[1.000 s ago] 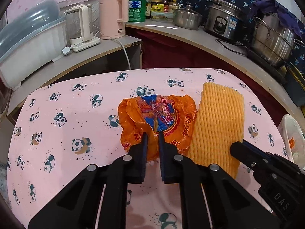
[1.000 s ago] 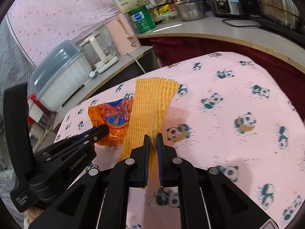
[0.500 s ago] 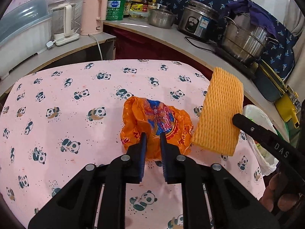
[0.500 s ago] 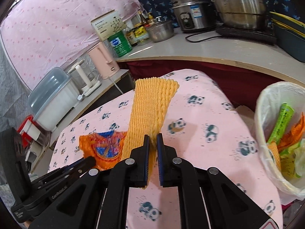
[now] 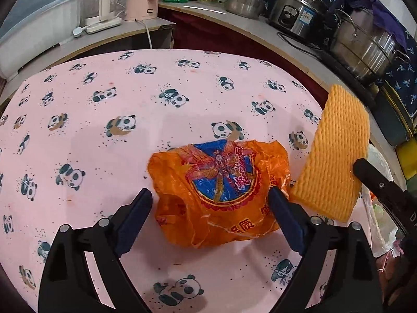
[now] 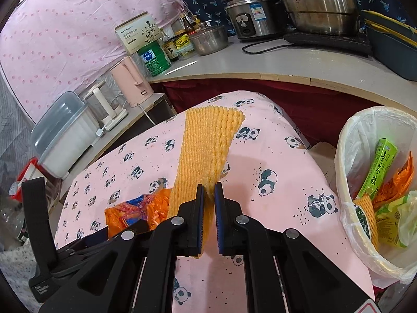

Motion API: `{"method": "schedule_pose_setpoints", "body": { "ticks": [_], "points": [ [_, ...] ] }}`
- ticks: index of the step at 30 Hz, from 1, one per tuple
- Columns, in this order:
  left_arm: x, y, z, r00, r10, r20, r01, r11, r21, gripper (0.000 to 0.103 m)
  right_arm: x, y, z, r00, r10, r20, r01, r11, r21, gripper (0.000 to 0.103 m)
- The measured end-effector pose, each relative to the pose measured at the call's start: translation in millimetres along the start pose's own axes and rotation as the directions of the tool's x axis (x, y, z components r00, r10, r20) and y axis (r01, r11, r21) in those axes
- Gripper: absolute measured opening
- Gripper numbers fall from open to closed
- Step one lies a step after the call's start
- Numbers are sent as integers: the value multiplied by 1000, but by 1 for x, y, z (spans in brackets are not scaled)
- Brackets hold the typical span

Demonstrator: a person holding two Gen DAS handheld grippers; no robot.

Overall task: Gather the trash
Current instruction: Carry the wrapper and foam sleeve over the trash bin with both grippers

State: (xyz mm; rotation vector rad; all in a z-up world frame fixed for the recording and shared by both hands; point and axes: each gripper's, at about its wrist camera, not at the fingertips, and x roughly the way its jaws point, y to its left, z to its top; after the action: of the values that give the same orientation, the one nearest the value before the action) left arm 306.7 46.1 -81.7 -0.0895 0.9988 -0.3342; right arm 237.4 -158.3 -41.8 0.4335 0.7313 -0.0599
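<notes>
While the right hand-held gripper (image 6: 208, 195) pinches the foam net (image 6: 208, 140), the left hand-held gripper (image 5: 209, 200) (jaws just opened) straddles the orange wrapper (image 5: 219, 193).

tabletop cloth (image 5: 161, 109): pink, black-and-white panda print | wrapper (image 5: 221, 190): orange, blue centre, red lettering | foam net (image 6: 208, 151): yellow-orange, ribbed mesh | bin liner (image 6: 349, 208): white, translucent | carton (image 6: 378, 172), right of frame: green | kettle (image 6: 130, 83): pale pink | wall cloth (image 6: 65, 31): pink, dotted
</notes>
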Motion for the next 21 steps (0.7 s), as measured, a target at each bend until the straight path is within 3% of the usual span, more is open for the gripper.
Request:
{"method": "schedule_pose_setpoints", "body": {
  "ticks": [2,5,6,11,21],
  "points": [
    [4,-6,-1,1000,-11,-5,11,1000,10,78,5,-2,-2,1000,0,-13,0,1000,1,8],
    [2,-14,-1,1000,-31,0,31,999,33,56,7,-5,-5,1000,-3,-20,3,1000,3,8],
    [3,-16,-1,1000,-29,-10,29,999,37,22,7,-5,-6,1000,-4,-21,4,1000,6,8],
    [0,-20,0,999,-36,-9,36,999,15,18,-1,-11,-5,1000,-7,-8,7,1000,11,8],
    [-42,-56,-1,997,-26,70,20,996,87,12,-52,-31,4,997,-13,70,11,1000,24,8]
  ]
}}
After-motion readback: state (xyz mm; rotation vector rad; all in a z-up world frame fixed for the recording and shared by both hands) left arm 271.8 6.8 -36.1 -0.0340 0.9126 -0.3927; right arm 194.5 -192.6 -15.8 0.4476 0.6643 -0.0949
